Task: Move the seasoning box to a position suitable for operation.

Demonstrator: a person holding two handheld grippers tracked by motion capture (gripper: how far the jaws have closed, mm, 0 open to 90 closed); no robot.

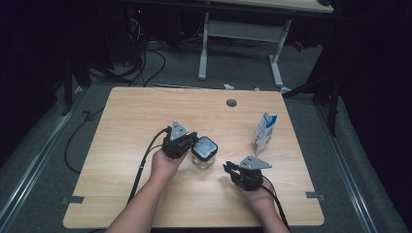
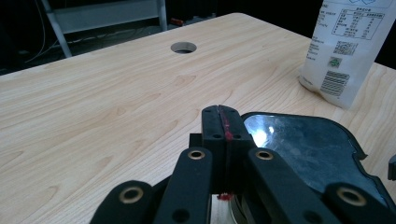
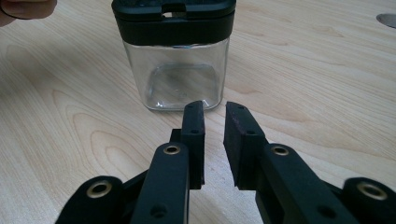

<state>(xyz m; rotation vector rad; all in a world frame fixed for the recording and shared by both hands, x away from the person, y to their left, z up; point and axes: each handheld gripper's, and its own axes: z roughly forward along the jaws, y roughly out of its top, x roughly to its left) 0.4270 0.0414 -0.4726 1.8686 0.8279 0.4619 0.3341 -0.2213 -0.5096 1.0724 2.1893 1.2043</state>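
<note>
At a pale wooden table [image 1: 126, 160], I am holding a two-jaw gripper in each hand around a small clear jar [image 1: 204, 154] with a black lid [image 2: 303, 140], which is standing upright near the middle of the tabletop. My left gripper [image 2: 222, 135] is sitting just beside the lid's edge with its jaws pressed flat together, a red strip showing along the seam; they are pinching nothing that I can make out. My right gripper [image 3: 213, 133] is hovering low over the wood, a little short of the jar and apart from it, its jaws slightly spread with a narrow gap between them. A white carton [image 1: 265, 132] is standing farther back toward the right edge, well clear of both hands.

The jar looks empty, square-sided and see-through, so I am judging it light but rigid, with smooth walls that could slip in hard pads and might crack if knocked over. The black lid band [image 3: 175, 29] looks the surer hold, matte and ridged. My right jaws would need to be spreading much wider to take either the body or the lid.
</note>
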